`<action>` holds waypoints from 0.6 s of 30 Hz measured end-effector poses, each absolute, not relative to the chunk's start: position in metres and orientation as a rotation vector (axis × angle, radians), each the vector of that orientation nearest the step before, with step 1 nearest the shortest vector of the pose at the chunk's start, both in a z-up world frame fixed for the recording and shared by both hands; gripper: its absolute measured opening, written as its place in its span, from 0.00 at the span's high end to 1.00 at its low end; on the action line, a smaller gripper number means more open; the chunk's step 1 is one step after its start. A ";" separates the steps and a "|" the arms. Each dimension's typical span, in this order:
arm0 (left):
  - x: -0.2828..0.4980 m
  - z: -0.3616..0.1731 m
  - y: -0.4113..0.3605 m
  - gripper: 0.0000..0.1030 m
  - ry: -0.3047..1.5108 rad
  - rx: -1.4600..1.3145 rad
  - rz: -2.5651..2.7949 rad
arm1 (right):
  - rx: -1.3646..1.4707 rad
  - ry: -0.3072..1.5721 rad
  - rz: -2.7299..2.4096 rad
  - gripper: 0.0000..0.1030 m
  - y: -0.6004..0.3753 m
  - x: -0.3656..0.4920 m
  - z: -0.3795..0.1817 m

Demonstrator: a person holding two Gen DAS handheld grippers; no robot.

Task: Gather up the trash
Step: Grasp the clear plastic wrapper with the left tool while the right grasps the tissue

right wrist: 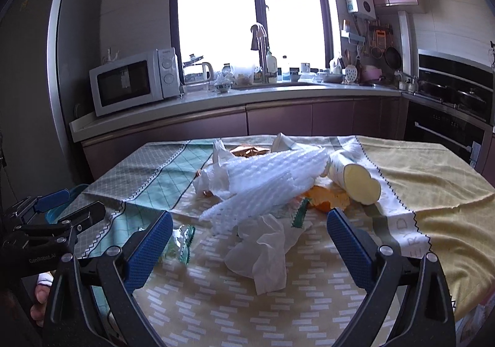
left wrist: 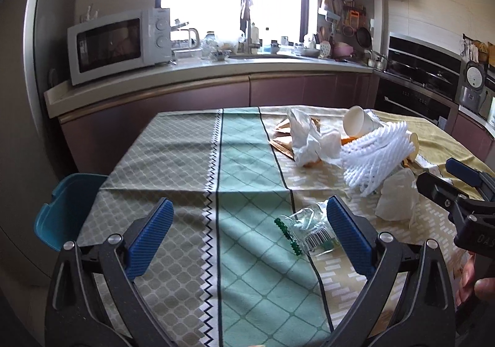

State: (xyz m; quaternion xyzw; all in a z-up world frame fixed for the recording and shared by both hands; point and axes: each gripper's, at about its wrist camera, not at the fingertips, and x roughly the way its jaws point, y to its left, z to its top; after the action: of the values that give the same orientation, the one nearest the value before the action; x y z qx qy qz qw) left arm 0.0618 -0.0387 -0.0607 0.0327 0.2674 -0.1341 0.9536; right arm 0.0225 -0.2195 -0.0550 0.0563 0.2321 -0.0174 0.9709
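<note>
Trash lies piled on the table's right half. A clear wrapper with green edges (left wrist: 309, 231) (right wrist: 181, 243) lies just inside my left gripper's right finger. White foam netting (left wrist: 377, 158) (right wrist: 269, 183), crumpled tissues (left wrist: 397, 198) (right wrist: 266, 251), paper cups (left wrist: 359, 125) (right wrist: 355, 176), a plastic bag (left wrist: 304, 136) and orange peel (right wrist: 328, 200) lie in the pile. My left gripper (left wrist: 250, 238) is open and empty above the cloth. My right gripper (right wrist: 250, 246) is open and empty, its fingers either side of the near tissue.
A blue bin (left wrist: 66, 207) stands beside the table's left edge. The table (left wrist: 185, 155) carries a patterned cloth. Behind it runs a counter with a microwave (left wrist: 119, 43), a sink and a stove (left wrist: 420, 74).
</note>
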 end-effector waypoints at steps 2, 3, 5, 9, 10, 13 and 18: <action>0.068 -0.069 -0.047 0.05 0.576 0.082 -0.313 | 0.131 0.498 -0.030 0.07 -0.223 0.027 -0.063; 0.071 -0.072 -0.052 0.05 0.596 0.090 -0.339 | 0.140 0.510 -0.025 0.09 -0.225 0.029 -0.066; 0.075 -0.079 -0.061 0.06 0.631 0.094 -0.381 | 0.153 0.531 -0.020 0.15 -0.228 0.033 -0.071; 0.089 -0.091 -0.074 0.20 0.715 0.091 -0.431 | 0.183 0.573 0.011 0.32 -0.233 0.042 -0.077; 0.091 -0.094 -0.076 0.26 0.738 0.086 -0.439 | 0.193 0.584 0.014 0.37 -0.234 0.043 -0.080; 0.098 -0.102 -0.080 0.39 0.790 0.066 -0.471 | 0.226 0.612 0.032 0.51 -0.240 0.046 -0.085; 0.104 -0.108 -0.083 0.53 0.821 0.040 -0.503 | 0.275 0.635 0.072 0.73 -0.246 0.046 -0.093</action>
State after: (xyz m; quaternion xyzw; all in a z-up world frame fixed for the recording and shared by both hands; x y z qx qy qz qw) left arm 0.1044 -0.0833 -0.1084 0.0193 0.3949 -0.2420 0.8861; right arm 0.0465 -0.2455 -0.0926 0.1346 0.3114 0.0354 0.9400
